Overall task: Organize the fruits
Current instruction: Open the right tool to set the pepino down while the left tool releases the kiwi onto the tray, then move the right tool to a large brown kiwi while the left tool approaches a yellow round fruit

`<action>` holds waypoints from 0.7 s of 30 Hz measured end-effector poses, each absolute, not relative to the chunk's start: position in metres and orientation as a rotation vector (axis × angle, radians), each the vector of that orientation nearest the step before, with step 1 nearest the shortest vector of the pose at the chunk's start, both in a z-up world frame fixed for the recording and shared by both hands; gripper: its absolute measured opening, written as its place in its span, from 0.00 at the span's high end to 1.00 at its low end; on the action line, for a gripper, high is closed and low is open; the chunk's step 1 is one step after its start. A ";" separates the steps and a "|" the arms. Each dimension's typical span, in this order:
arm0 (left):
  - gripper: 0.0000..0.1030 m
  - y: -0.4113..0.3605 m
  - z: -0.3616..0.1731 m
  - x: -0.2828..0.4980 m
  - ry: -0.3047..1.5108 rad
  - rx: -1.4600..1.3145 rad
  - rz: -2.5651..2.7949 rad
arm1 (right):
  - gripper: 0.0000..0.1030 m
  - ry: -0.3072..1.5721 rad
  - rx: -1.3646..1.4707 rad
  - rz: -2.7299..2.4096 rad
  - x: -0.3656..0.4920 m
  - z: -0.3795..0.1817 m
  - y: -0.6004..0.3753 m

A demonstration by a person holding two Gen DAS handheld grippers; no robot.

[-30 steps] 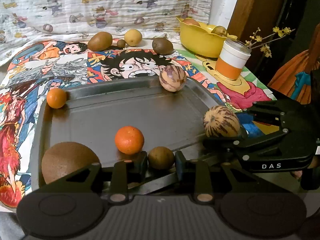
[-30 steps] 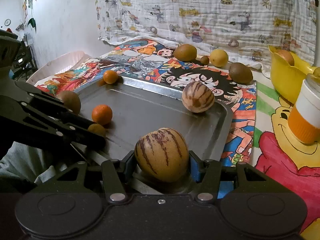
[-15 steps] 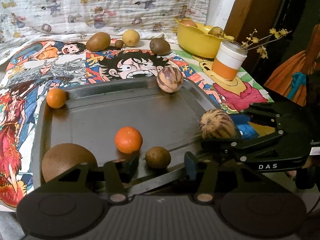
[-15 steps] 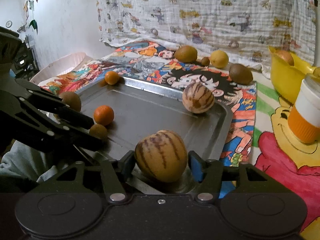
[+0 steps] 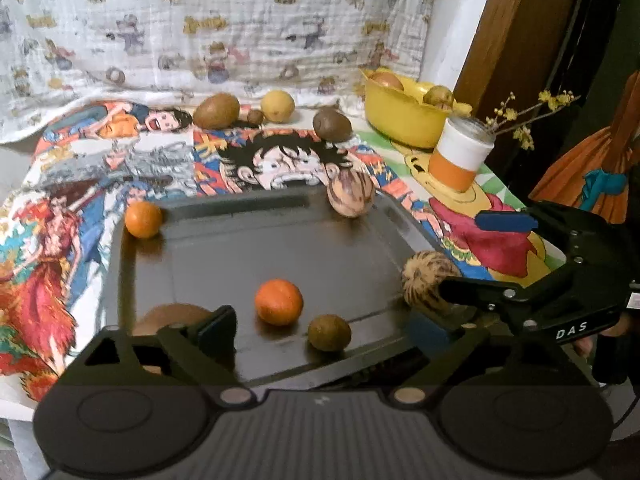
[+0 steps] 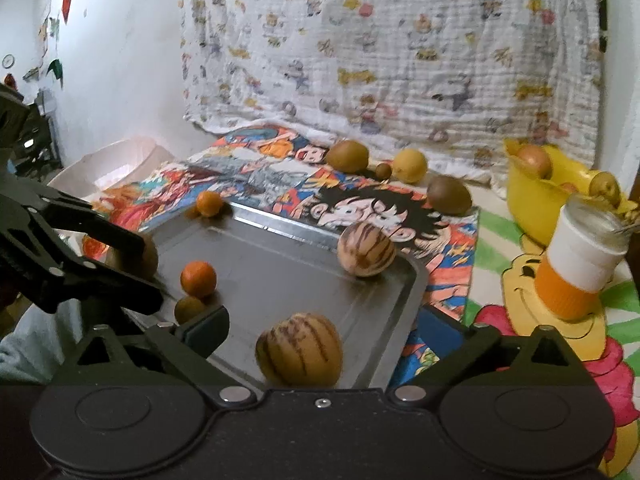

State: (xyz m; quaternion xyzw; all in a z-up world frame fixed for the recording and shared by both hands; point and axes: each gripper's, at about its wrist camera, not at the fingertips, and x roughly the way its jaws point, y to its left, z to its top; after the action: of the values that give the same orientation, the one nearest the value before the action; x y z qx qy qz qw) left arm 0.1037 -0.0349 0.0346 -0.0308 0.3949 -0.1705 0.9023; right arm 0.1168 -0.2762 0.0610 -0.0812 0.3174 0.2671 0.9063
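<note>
Both grippers hang low over the near edge of the dark metal tray [image 5: 248, 252], each tilted a little downward and looking across it toward the hanging patterned sheet [image 6: 400, 52]. The left gripper [image 5: 332, 340] has its jaws spread wide and grasps nothing. A small brown fruit [image 5: 329, 332] lies on the tray between them, clear of both fingers, with an orange [image 5: 279, 302] just beyond it and slightly toward the left finger. A large brown fruit [image 5: 168, 318] sits behind that left finger, partly hidden by it.

The right gripper [image 6: 320, 332] is released as well, its fingers far apart. A striped melon [image 6: 299, 355] rests on the tray floor in the gap between them, close to the gripper body and touching neither finger. In the left wrist view this gripper enters from the right side, its fingers reaching over the tray's right rim and covering part of the same melon.

Farther ahead of the right jaws a second striped melon [image 6: 366, 249] leans against the tray's far rim, and a second orange [image 5: 143, 219] sits at the far left corner. Past the tray, on the cartoon cloth [image 5: 280, 160], lie two brown fruits, a tiny brown one and a lemon [image 5: 277, 106]. Off to the right of both jaws stand a yellow bowl [image 5: 404, 120] with fruit inside and an orange-and-white cup [image 5: 460, 156].
</note>
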 end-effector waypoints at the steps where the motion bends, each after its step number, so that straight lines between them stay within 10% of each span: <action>1: 0.04 -0.034 0.037 0.104 0.809 -0.057 -0.345 | 0.01 0.651 -0.168 0.544 0.117 0.063 -0.277; 21: 0.01 -0.015 0.081 0.139 0.740 -0.068 -0.290 | 0.01 0.544 -0.079 0.437 0.156 0.093 -0.290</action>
State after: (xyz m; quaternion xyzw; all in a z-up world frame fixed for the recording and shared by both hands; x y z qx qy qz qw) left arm 0.1386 -0.0154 0.0808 -0.0330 0.3602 -0.1410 0.9216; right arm 0.1563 -0.2897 0.0929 -0.0385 0.2662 0.2139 0.9391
